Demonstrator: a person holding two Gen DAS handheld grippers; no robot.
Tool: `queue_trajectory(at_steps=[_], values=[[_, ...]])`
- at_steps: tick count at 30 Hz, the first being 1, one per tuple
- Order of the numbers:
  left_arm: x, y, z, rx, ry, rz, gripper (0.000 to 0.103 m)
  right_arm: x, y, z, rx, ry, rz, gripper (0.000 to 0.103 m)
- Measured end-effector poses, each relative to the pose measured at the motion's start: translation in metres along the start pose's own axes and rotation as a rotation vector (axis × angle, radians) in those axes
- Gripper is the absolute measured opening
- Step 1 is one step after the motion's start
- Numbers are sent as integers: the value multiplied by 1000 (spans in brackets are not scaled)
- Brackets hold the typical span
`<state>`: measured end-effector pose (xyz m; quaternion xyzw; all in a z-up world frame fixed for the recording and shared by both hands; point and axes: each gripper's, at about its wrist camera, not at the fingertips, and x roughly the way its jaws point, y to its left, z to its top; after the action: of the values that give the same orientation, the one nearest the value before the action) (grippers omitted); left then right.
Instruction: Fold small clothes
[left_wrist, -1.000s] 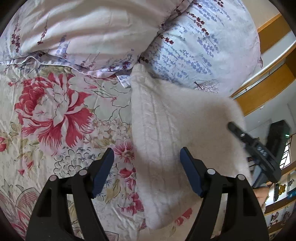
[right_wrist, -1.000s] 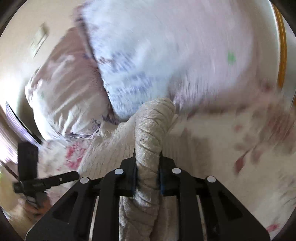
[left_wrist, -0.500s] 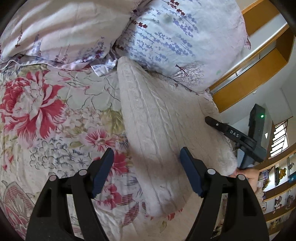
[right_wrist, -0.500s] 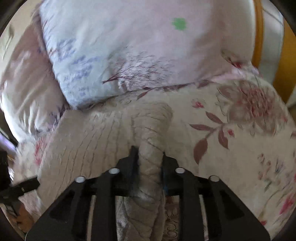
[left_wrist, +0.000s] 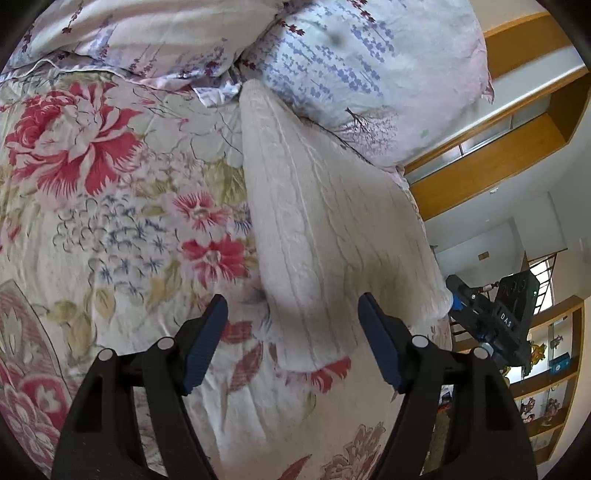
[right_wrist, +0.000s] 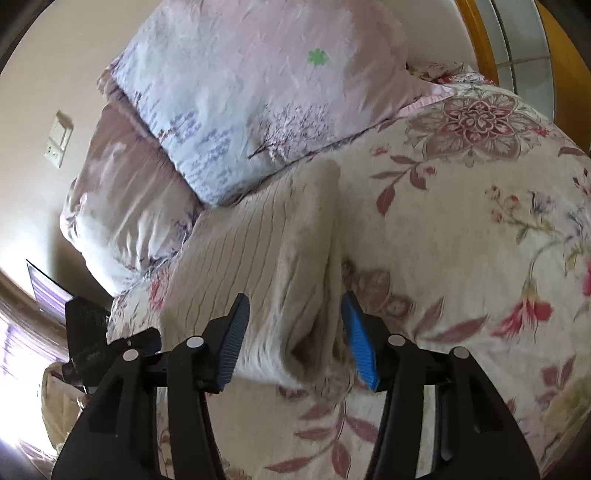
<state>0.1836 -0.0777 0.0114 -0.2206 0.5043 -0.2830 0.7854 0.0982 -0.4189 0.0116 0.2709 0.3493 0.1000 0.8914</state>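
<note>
sweater (right_wrist: 273, 251), cream cable knit, lies on the flowered bedspread (right_wrist: 461, 258), its near edge between the fingers of the right gripper (right_wrist: 291, 339). half a second ago those fingers were clamped on a bunched fold of it; now they stand wide apart with the cloth loose between them, so i judge the fold has been laid down and let go. the left gripper (left_wrist: 291, 343) is spread as wide as before, hovering over the near corner of the sweater (left_wrist: 325, 229) and gripping nothing; whether its fingers brush the knit i cannot tell. farther off, the sweater's far end runs up against the lavender-print pillows (left_wrist: 369, 74) at the head of the bed.
</note>
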Motion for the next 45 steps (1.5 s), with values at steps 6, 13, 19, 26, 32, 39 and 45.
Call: queue_trajectory(at_steps=[6, 13, 19, 26, 32, 39, 45], values=[[8, -3, -9, -3, 26, -3, 50, 10, 5, -10, -42, 20, -33, 12], [1, -11, -10, 65, 24, -38, 13, -35, 33, -6, -157, -171, -90, 9], [-6, -7, -17, 96, 42, -27, 6, 1, 0, -23, -120, -25, -251, 9], [-7, -9, -17, 117, 40, -12, 10, 15, -16, -24, -61, 41, -240, 12], [-21, -9, -5, 92, -3, -13, 54, -4, -23, -3, 74, 6, -81, 45], [-2, -1, 22, 22, 3, 32, 65, 34, -30, 26, 181, 66, 3, 36], [12, -4, 30, 2, 5, 29, 65, 26, 3, 35, -28, -89, -158, 11]])
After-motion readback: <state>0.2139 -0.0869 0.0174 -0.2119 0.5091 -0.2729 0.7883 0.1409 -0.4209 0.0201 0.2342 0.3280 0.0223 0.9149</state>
